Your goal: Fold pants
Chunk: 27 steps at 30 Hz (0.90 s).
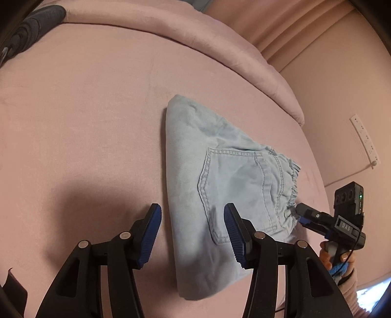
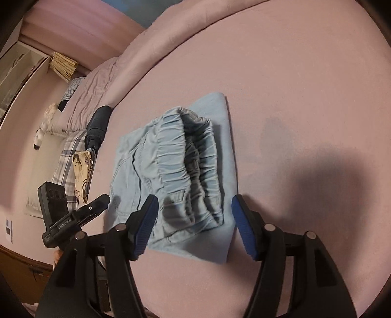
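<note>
Light-blue pants (image 1: pixel 195 151) lie folded into a compact stack on the pink bed sheet (image 1: pixel 85 122), back pocket (image 1: pixel 234 186) up. In the right wrist view the gathered elastic waistband (image 2: pixel 185 156) faces the camera. My left gripper (image 1: pixel 193 232) hovers open over the stack's near edge, one blue pad on each side of the fabric's left border. My right gripper (image 2: pixel 195 225) stands open just in front of the waistband, pads apart from the cloth. Each gripper shows in the other's view: the right gripper (image 1: pixel 299 212) at the waistband corner, the left gripper (image 2: pixel 103 199) at the stack's left edge.
A rolled pink duvet (image 1: pixel 171 31) runs along the back of the bed, with a dark grey garment (image 1: pixel 36 22) at its far left. A dark blue garment (image 2: pixel 97 127), plaid cloth (image 2: pixel 70 151) and a cream patterned item (image 2: pixel 84 171) lie beside the pants. A wall socket strip (image 1: pixel 364 139) is at the right.
</note>
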Available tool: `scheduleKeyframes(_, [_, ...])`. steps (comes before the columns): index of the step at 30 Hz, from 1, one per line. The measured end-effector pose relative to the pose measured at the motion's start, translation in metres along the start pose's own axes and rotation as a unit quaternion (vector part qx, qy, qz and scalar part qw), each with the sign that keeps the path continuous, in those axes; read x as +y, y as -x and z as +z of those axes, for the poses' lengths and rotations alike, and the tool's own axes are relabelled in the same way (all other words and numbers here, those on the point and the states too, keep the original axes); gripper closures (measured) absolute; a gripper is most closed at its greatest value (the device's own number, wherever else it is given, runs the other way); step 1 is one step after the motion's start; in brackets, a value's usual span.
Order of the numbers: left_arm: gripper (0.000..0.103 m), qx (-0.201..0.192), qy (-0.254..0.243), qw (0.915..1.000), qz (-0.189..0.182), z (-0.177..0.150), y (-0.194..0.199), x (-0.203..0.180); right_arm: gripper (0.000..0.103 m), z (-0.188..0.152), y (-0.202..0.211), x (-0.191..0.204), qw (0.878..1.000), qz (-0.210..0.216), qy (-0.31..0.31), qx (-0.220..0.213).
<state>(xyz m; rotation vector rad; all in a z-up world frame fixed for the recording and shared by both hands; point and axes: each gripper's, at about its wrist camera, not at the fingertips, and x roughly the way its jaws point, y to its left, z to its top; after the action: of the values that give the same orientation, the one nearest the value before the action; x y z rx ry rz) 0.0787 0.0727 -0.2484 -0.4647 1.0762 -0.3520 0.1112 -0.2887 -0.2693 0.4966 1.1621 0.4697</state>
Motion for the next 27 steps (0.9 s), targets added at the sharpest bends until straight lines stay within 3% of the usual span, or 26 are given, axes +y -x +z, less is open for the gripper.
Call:
scheduleKeyframes(9, [0.051,0.016,-0.020,0.9996,0.014,0.003,-0.016,-0.004,0.032,0.017,-0.015,0.014,1.000,-0.011,0.022,0.017])
scheduleKeyframes(14, [0.051,0.017,-0.025,0.9994,0.014,0.006,-0.020,-0.004,0.033,0.027,-0.011,0.018,0.997,-0.050,0.051,0.013])
scheduleKeyframes(20, [0.051,0.019,-0.035,0.9990,0.019,0.009,-0.023,-0.006,0.032,0.036,-0.024,0.015,0.997,-0.040,0.061,0.036])
scheduleKeyframes(24, [0.051,0.019,-0.041,0.9989,0.016,0.008,-0.026,-0.006,0.023,0.039,-0.038,0.019,0.994,-0.044,0.088,0.054])
scheduleKeyframes(27, [0.051,0.018,-0.042,0.9989,0.014,0.009,-0.029,-0.007,0.024,0.039,-0.045,0.023,0.991,-0.050,0.113,0.055])
